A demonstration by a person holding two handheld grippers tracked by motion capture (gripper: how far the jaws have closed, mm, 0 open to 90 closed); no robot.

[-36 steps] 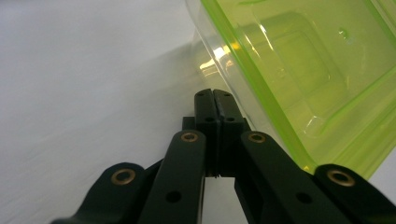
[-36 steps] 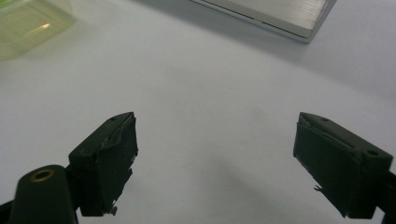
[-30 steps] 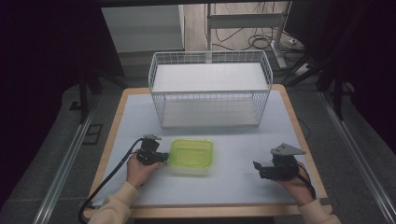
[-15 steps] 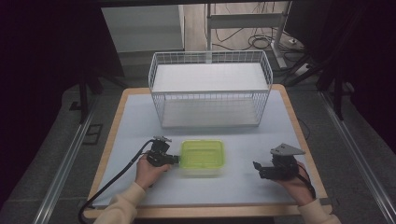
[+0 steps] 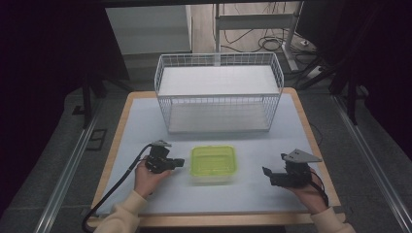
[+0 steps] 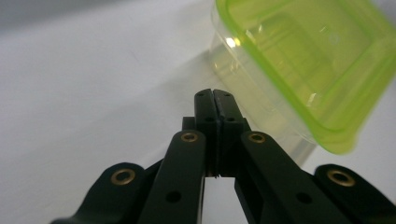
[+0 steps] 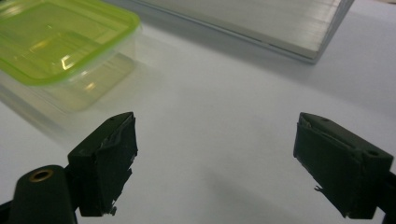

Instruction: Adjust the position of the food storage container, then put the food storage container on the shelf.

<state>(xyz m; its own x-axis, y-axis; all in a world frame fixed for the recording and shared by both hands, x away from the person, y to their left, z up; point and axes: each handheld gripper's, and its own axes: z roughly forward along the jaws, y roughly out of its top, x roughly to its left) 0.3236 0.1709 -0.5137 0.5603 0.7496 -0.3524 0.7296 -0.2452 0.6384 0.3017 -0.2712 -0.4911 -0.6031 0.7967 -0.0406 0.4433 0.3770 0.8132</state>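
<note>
Closed jaws beside the box

Your left gripper is clenched on nothing, probably to nudge the lidded container; your right gripper waits released.

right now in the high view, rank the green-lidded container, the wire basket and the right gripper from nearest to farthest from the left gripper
From the left gripper:
1. Green-lidded container, just beside its shut jaws, mid-table.
2. Right gripper, across the container on the table's right side, jaws open.
3. Wire basket, at the table's far edge; not much farther than the right gripper.
</note>
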